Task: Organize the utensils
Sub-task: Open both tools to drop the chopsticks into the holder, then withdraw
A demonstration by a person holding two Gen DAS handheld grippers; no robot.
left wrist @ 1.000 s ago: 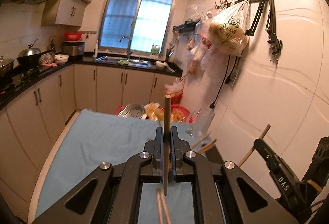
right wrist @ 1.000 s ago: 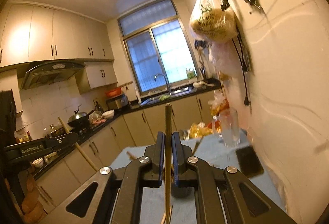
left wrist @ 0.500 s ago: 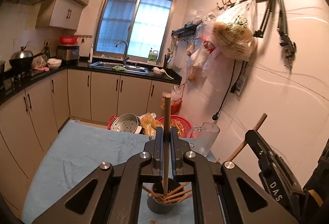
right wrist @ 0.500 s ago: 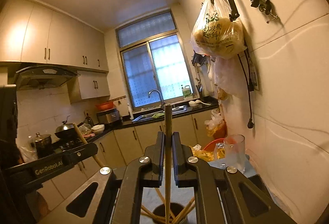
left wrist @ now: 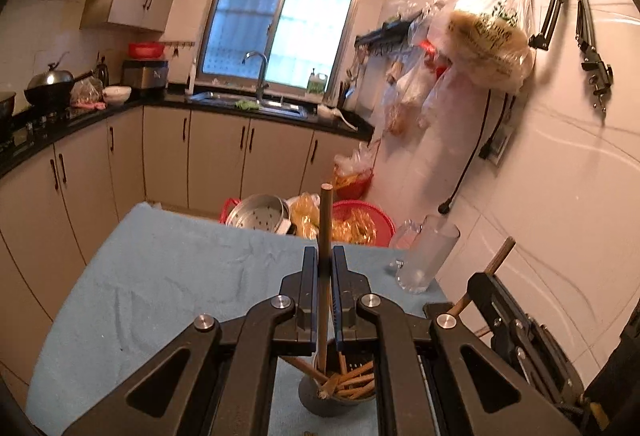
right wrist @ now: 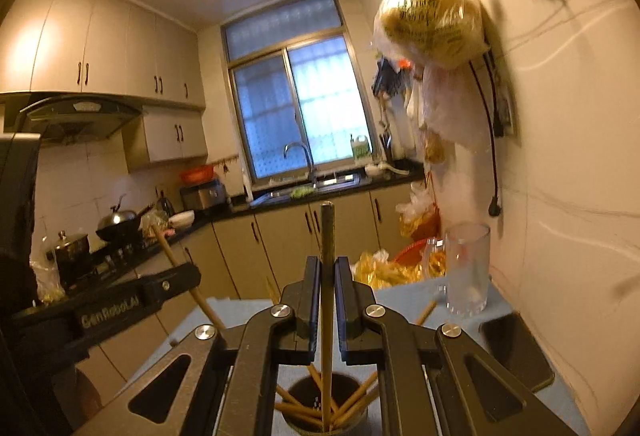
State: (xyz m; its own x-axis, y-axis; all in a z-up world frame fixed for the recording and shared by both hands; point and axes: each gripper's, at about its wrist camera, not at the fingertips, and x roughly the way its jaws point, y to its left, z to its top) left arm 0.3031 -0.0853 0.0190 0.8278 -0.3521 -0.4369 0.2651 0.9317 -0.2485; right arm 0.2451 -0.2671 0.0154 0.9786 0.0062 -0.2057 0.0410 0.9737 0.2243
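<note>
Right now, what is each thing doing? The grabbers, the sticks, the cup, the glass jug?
Left gripper: shut on a chopstick, held upright.
Right gripper: shut on another chopstick, upright too.
Chopstick holder: standing on the blue cloth, holding several chopsticks.
Glass pitcher: upright, empty.
Phone: lying flat, screen dark.

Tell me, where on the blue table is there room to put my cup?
The blue cloth lies bare from its far edge back to the left side of the holder. The right side is crowded: a glass mug near the wall, a dark phone before it, and the holder full of chopsticks.
</note>
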